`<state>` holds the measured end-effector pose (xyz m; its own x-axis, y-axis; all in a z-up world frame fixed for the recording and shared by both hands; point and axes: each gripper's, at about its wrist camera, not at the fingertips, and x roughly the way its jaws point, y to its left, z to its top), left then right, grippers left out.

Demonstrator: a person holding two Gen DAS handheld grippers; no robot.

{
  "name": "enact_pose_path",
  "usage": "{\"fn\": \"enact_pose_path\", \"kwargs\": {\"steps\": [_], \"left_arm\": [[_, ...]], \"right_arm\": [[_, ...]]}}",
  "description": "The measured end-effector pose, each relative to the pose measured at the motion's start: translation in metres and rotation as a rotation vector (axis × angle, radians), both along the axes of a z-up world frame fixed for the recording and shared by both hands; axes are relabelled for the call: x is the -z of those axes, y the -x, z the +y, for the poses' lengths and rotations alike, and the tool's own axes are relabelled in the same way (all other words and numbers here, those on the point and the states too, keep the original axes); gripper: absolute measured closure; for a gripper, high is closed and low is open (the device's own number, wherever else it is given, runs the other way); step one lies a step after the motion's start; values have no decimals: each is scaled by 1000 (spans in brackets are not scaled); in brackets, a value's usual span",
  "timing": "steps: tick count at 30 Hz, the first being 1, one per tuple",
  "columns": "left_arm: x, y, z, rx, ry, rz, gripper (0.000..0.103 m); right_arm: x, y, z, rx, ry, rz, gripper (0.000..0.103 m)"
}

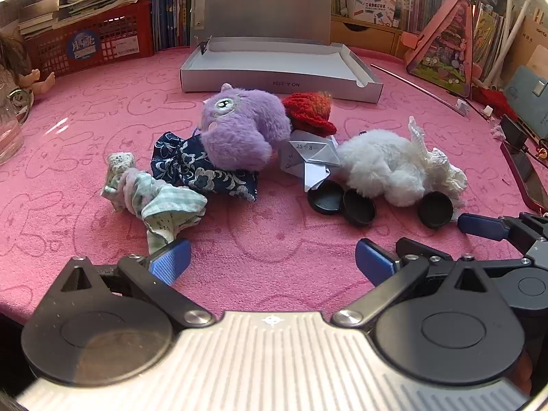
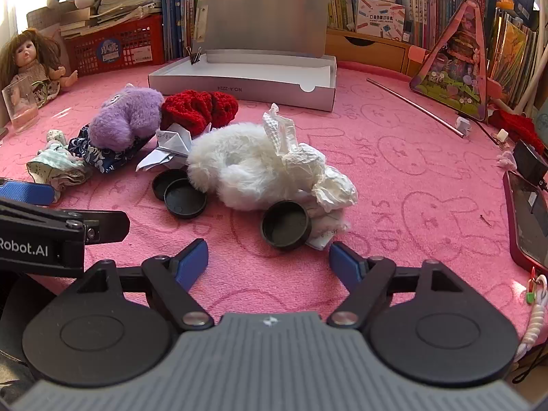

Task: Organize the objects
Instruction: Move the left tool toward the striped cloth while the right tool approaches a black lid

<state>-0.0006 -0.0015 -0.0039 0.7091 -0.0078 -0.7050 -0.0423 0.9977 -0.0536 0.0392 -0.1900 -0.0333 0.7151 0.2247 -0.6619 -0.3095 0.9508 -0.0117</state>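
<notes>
Sorting not yet begun: left gripper (image 1: 272, 260) and right gripper (image 2: 269, 262) both spread wide, empty. Fluffy purple plush (image 1: 239, 130), white furry toy (image 2: 236, 167), 3 black round lids (image 2: 286, 224) heaped before open grey cardboard box (image 2: 239, 82); next, pick 1 item

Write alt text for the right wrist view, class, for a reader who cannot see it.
Open right gripper hangs over a pink cloth, just short of a black lid beside a white fluffy toy. Behind lie a purple plush, red knitwear and an open grey box.
</notes>
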Motion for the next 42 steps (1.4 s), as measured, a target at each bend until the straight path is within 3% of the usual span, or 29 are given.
{"fn": "enact_pose_path", "kwargs": {"steps": [22, 42], "left_arm": [[-2, 6, 7, -16, -18, -21, 0], [18, -1, 12, -49, -43, 34, 0]], "right_arm": [[0, -1, -3, -6, 0, 8, 13], [0, -2, -3, -5, 1, 6, 10]]}}
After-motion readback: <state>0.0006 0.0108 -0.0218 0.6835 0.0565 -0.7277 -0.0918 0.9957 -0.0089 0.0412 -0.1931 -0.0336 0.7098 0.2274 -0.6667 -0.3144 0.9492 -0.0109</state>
